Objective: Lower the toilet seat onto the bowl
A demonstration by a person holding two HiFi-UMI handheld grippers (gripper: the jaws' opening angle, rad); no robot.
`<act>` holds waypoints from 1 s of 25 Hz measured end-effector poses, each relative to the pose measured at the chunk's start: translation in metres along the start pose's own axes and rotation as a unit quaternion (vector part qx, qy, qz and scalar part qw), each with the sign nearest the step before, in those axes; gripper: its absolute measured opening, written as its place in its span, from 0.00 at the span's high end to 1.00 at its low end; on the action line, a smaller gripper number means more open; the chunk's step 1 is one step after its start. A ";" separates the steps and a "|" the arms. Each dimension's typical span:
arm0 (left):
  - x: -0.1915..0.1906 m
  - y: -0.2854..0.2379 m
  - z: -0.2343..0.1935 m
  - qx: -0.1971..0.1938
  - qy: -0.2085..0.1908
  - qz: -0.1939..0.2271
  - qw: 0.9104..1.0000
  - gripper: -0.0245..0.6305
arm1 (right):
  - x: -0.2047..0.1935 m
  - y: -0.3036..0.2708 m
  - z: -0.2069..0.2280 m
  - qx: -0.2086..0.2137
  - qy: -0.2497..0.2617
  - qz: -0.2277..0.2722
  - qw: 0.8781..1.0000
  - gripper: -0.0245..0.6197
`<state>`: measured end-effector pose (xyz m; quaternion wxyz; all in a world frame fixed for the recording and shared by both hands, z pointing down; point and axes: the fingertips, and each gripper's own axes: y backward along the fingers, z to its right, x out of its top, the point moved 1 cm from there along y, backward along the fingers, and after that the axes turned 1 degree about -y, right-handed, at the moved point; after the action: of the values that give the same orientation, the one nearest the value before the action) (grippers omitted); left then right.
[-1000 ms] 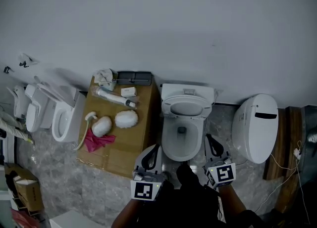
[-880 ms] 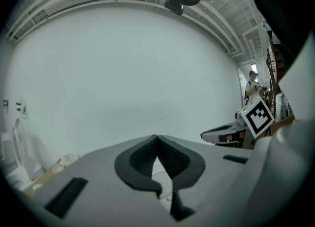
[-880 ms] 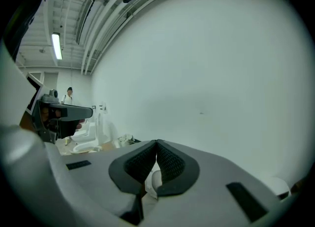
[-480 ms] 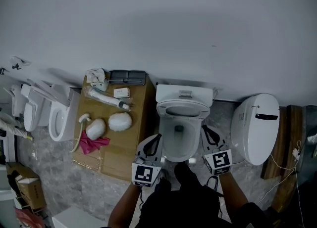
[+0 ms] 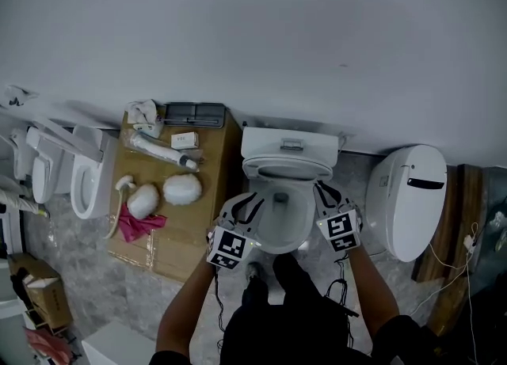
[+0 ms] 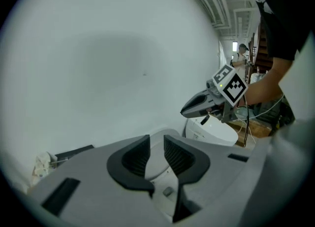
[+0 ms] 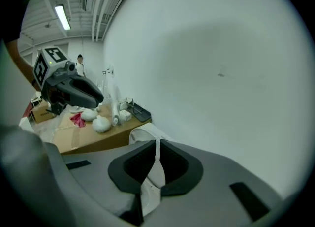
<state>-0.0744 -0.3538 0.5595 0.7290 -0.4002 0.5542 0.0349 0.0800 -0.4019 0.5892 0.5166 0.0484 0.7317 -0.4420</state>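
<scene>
**White porcelain, brown cardboard**

We see a white toilet [image 5: 289, 148] on a grey marbled floor [image 5: 87, 276], a pink cloth [image 5: 136, 225] on the brown cardboard box [image 5: 214, 175], and black-and-white square markers on the grey left gripper [image 5: 252, 201] and right gripper [image 5: 322, 192].

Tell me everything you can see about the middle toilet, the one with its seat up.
The middle toilet is glossy white, ceramic by the look. Its boxy tank has a small metallic flush button on top. The seat is raised, tilted back toward the tank, leaving the oval bowl open. It stands on a grey stone-look floor against the pale wall, beside a brown cardboard-covered platform.
</scene>
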 end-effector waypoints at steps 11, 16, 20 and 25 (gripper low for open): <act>-0.017 -0.073 -0.019 -0.039 -0.045 -0.056 0.997 0.77 | -0.056 -0.073 0.030 -0.004 0.076 -0.100 0.992 0.87; -0.032 -0.090 -0.025 -0.051 -0.054 -0.082 0.994 0.77 | -0.068 -0.095 0.035 -0.006 0.107 -0.129 0.986 0.82; -0.038 -0.094 -0.028 -0.053 -0.055 -0.086 0.993 0.77 | -0.074 -0.103 0.038 -0.011 0.142 -0.144 0.979 0.83; -0.047 -0.095 -0.027 -0.055 -0.065 -0.097 0.992 0.77 | -0.079 -0.099 0.032 0.003 0.170 -0.155 0.973 0.85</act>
<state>-0.0660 -0.4167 0.6486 0.7402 -0.4888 0.4612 0.0205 0.0870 -0.4533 0.7086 0.3097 0.0105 0.8060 -0.5044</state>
